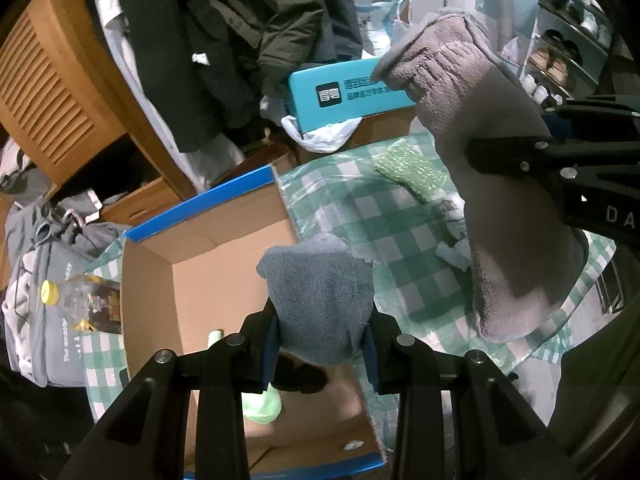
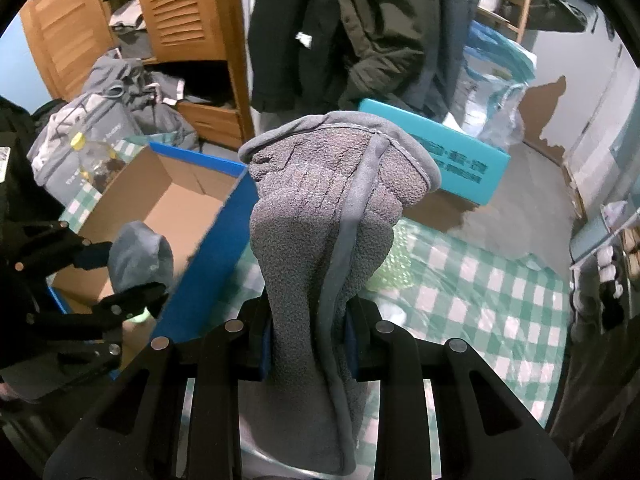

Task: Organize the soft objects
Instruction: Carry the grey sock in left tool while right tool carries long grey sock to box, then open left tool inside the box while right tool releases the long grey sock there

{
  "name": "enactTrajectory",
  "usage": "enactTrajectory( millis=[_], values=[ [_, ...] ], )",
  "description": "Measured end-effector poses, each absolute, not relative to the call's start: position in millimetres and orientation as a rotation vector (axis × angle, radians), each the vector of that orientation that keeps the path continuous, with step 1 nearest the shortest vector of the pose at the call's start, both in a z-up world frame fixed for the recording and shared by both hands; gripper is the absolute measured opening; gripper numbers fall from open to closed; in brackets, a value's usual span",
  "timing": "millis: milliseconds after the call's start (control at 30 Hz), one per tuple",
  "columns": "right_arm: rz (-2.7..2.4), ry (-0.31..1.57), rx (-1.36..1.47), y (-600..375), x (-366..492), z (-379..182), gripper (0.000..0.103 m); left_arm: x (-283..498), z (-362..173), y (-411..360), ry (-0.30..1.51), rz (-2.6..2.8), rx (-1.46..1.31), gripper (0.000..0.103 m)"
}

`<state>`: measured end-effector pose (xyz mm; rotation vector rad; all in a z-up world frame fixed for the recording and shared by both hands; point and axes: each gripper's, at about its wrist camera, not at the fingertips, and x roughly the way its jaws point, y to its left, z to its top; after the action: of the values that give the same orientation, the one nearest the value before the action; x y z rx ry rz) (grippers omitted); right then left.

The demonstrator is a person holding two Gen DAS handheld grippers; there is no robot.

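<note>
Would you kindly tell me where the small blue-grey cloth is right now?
The blue-grey cloth is clamped in the left gripper, held above the open cardboard box, left of the grey towel in the right gripper.

Both wrist fisheyes look steeply down, close over the checked table (image 1: 400,216) (image 2: 500,280), sharing the cardboard box (image 1: 208,248) (image 2: 160,200).

The tablecloth (image 1: 400,240) has green-white checks; the cardboard box (image 1: 208,264) is brown with blue edges; at 12 o'clock, a teal box (image 2: 460,156).
</note>
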<state>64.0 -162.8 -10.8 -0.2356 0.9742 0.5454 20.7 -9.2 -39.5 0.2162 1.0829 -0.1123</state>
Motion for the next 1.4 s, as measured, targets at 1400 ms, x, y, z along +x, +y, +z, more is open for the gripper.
enactTrajectory(
  millis=[1400],
  values=[
    [0.742,1.044,-0.294,12.4,66.2,-21.4,0.026,-1.1,-58.1,126.9,1.123,0.081,0.028,0.035]
  ],
)
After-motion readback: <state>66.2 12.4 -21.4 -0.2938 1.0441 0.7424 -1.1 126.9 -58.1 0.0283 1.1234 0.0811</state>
